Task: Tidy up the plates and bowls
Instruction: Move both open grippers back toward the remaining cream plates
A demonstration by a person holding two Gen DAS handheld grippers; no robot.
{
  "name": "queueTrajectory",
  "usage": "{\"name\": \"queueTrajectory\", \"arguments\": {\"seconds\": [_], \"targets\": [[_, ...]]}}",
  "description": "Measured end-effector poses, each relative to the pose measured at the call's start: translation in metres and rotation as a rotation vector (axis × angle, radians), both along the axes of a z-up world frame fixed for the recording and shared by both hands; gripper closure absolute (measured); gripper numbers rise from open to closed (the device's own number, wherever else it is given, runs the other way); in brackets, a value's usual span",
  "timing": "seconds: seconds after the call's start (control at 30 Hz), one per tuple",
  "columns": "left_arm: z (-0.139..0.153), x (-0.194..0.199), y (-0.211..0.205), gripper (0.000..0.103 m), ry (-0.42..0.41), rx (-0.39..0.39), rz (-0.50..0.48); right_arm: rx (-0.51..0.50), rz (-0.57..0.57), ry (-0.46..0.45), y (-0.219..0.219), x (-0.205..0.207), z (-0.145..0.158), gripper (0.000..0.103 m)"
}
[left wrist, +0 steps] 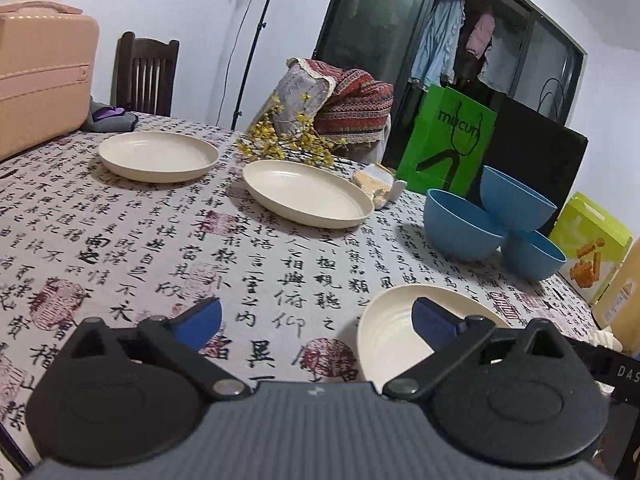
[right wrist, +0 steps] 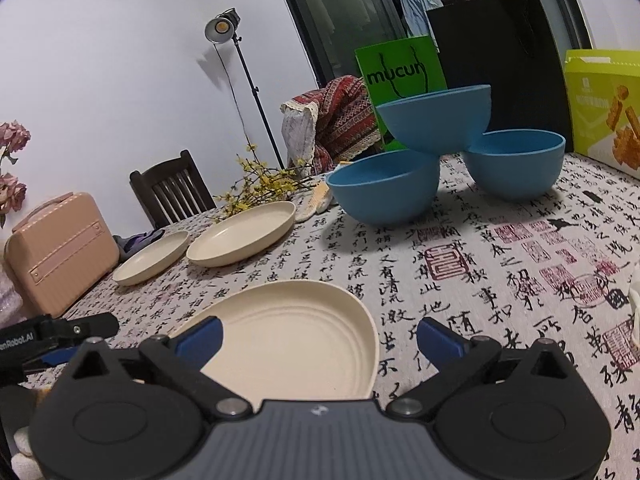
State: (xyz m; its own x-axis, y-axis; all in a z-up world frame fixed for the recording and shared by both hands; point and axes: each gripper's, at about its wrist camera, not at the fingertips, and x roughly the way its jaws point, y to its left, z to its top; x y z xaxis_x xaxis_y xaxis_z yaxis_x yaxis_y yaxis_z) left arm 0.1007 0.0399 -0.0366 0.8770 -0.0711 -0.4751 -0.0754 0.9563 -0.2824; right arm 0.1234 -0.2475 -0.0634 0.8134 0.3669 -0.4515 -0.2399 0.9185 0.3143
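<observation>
Right wrist view: both grippers point(right wrist: 318, 338) point(left wrist: 316, 318) gape over empty cream plates point(right wrist: 296, 332); blue bowls point(right wrist: 386, 188) empty.

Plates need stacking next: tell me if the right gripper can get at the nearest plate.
Probably yes: the right gripper is open, and the nearest plate lies just ahead with nothing between.

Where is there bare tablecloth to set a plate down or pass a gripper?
The widest bare patch lies between the near cream plate, the middle cream plate and the blue bowls. More bare cloth runs right of the near plate, before the bowls. It is crowded at the far edge: yellow flowers, green bag, snack box.
</observation>
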Motion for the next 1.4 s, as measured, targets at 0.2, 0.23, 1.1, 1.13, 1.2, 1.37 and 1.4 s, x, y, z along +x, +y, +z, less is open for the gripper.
{"name": "queueTrajectory", "arguments": {"seconds": [0.2, 0.23, 1.1, 1.13, 1.2, 1.37, 1.4], "targets": [[0.005, -0.002, 0.009, 0.000, -0.008, 0.004, 0.014, -0.004, 0.002, -0.014, 0.007, -0.001, 0.007, 0.000], [0.007, -0.003, 0.011, 0.000, -0.010, 0.004, 0.015, -0.005, 0.002, -0.016, 0.008, -0.001, 0.008, 0.000], [0.045, -0.004, 0.059, 0.000, -0.051, 0.020, 0.087, -0.020, 0.045, -0.041, 0.060, 0.014, 0.047, 0.000], [0.045, -0.004, 0.060, 0.000, -0.051, 0.021, 0.090, -0.017, 0.048, -0.039, 0.061, 0.016, 0.047, 0.000], [0.046, -0.003, 0.063, 0.000, -0.048, 0.024, 0.096, -0.013, 0.056, -0.037, 0.065, 0.021, 0.048, 0.000], [0.046, 0.001, 0.070, 0.000, -0.042, 0.028, 0.111, -0.015, 0.071, -0.031, 0.073, 0.030, 0.048, 0.000], [0.046, 0.003, 0.072, 0.000, -0.041, 0.027, 0.112, -0.015, 0.074, -0.031, 0.074, 0.033, 0.048, 0.000]]}}
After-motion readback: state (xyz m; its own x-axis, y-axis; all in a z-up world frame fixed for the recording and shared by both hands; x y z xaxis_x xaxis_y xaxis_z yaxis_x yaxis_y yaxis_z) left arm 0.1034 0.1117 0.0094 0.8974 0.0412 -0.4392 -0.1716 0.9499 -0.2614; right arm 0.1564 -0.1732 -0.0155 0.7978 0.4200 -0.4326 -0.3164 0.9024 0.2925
